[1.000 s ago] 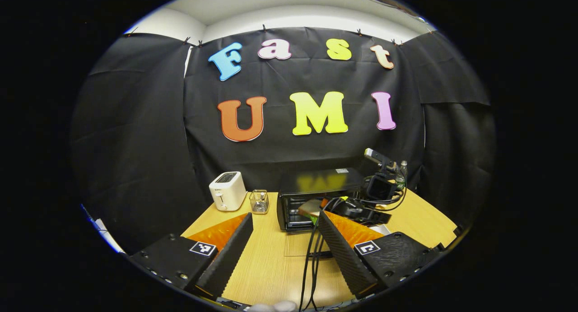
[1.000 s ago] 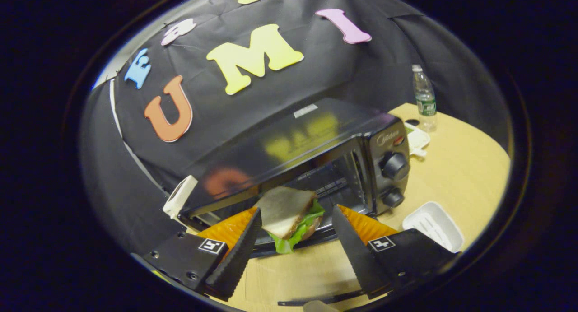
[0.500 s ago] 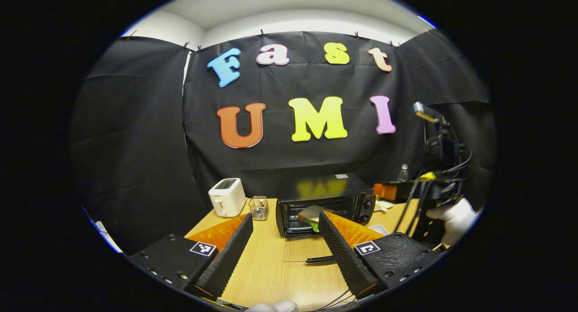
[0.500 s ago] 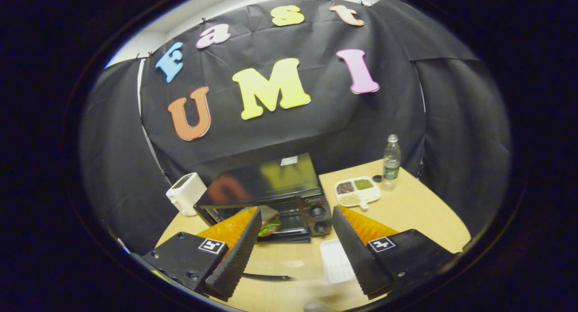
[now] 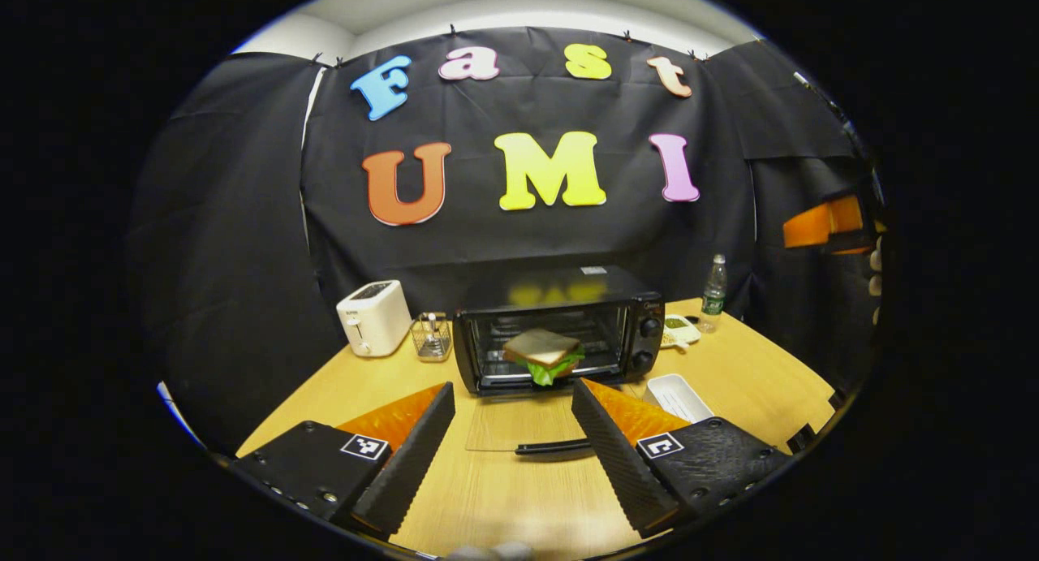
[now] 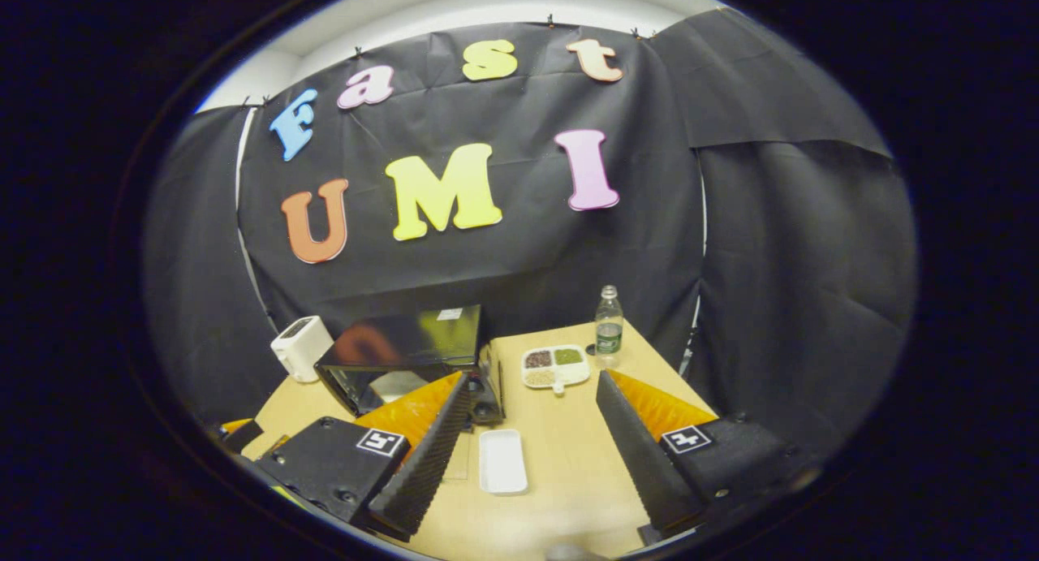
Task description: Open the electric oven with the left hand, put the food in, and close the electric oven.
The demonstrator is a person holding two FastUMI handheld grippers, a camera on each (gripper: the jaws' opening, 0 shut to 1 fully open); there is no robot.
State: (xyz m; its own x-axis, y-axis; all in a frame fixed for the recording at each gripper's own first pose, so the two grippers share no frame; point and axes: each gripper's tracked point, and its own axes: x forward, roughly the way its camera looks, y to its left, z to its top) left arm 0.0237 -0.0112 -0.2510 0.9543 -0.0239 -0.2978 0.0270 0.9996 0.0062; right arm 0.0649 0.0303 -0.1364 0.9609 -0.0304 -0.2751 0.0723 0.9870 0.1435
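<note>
- The boxy black electric oven (image 5: 560, 325) stands on the pale wood-grain table (image 5: 755, 382), its glass door (image 5: 519, 423) folded down flat on the tabletop
- A sandwich of brown bread with frilly green lettuce (image 5: 542, 355) lies inside the oven, at the front of the rack
- The left gripper (image 5: 513, 439) hangs low over the table facing the oven, its ribbed jaws spread wide with nothing between them
- The right gripper (image 6: 532, 447) has its jaws wide apart too, over an oblong white tray (image 6: 502, 461)
- A glossy white toaster (image 5: 372, 328) and a small wire basket (image 5: 430, 336) sit left of the oven; a clear plastic bottle (image 5: 713, 294) stands at the back right, against the black cloth wall
</note>
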